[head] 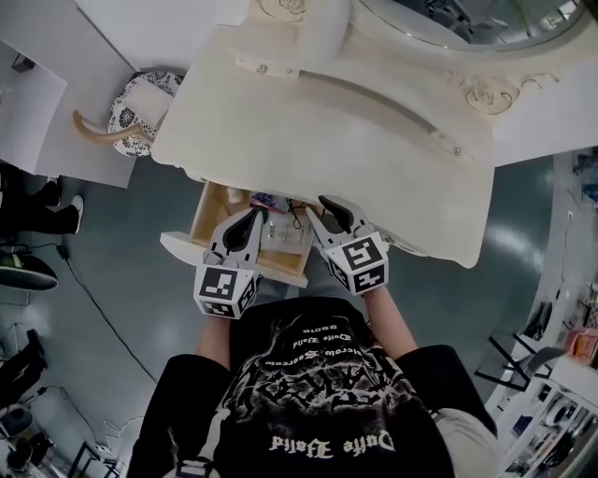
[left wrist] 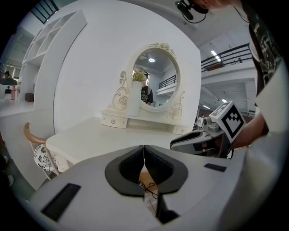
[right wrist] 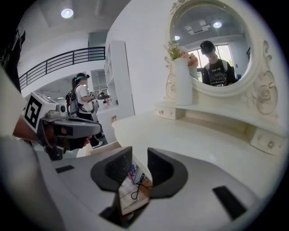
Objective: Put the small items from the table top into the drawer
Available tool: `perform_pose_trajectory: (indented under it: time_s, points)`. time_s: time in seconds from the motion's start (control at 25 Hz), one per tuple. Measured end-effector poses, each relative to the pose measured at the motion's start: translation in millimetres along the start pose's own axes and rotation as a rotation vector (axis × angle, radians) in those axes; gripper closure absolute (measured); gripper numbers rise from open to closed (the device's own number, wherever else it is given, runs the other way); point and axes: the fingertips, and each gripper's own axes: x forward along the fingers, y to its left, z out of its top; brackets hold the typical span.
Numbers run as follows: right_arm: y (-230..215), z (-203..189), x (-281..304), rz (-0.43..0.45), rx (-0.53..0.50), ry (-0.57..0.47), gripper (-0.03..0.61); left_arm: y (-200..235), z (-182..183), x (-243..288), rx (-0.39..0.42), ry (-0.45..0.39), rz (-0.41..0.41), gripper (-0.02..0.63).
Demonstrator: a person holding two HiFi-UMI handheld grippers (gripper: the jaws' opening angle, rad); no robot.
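The cream dressing table (head: 374, 149) has its wooden drawer (head: 207, 219) pulled out below the front edge. Small items and a black cable (head: 273, 224) lie inside it. Both grippers hover over the drawer. My left gripper (head: 256, 217) is shut with its tips touching and holds nothing (left wrist: 144, 150). My right gripper (head: 322, 213) is open with nothing between its pads (right wrist: 140, 155). Through each gap I see drawer contents (right wrist: 134, 180), the cable among them (left wrist: 149, 184). No small item shows on the table top in any view.
An oval mirror (head: 467, 19) and a white vase (head: 318, 37) stand at the table's back, with small ornamental drawers (left wrist: 114, 120) under the mirror. A patterned stool (head: 140, 107) sits to the left. A person (right wrist: 83, 101) stands far off.
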Motion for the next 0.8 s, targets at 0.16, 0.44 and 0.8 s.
perform_pose_trajectory:
  time_s: [0.16,0.44,0.8]
  points:
    - [-10.0,-1.8,-16.1,-0.037,0.002,-0.018,0.472,-13.4,7.1,6.6,0.019,-0.011,-0.024,0.597]
    - [-26.3,-3.0,-39.8,-0.099,-0.017,-0.043,0.492,-26.9,10.9,10.4,0.038,-0.015,-0.047,0.597]
    - [-43.4,6.4,-61.3,-0.170,0.000,-0.119,0.564,-36.9,15.6,11.6,0.058,-0.021,-0.059,0.597]
